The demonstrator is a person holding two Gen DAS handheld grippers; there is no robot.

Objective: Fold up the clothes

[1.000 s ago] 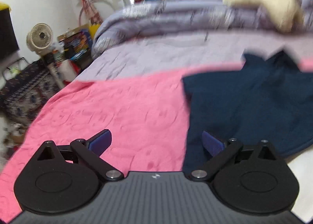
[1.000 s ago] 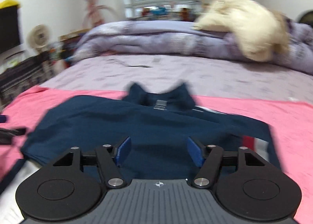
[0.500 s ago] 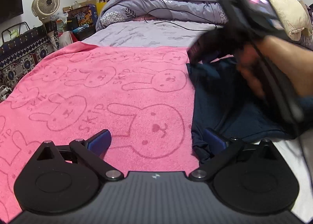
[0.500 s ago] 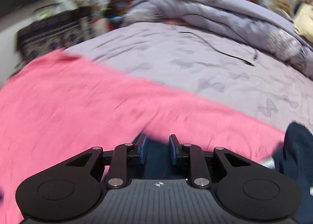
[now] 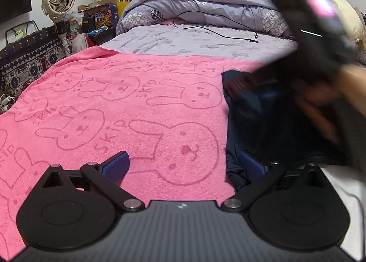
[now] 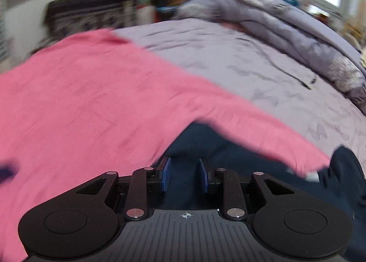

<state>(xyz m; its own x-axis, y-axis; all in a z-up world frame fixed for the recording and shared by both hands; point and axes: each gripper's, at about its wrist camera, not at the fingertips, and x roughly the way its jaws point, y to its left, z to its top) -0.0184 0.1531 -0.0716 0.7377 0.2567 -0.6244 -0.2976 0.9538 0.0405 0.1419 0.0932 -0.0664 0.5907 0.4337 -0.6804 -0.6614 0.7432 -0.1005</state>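
A navy blue shirt (image 5: 263, 124) lies on a pink bunny-print towel (image 5: 114, 106) spread over the bed. My left gripper (image 5: 183, 165) is wide open, low over the towel, its right finger at the shirt's near left edge. My right gripper (image 6: 184, 176) hovers over the shirt (image 6: 205, 147) with its jaws partly open and nothing between them; the view is motion-blurred. In the left wrist view the right gripper and the hand holding it (image 5: 320, 67) show as a dark blur above the shirt.
A lilac sheet (image 5: 194, 39) with a black cable (image 5: 219, 33) lies beyond the towel, with a rolled grey duvet (image 5: 205, 7) behind. A fan (image 5: 59, 1) and a patterned cabinet (image 5: 27, 55) stand left of the bed.
My right gripper has opened from nearly shut to partly open and let the shirt fabric go while swinging left. My left gripper has stayed open and barely moved.
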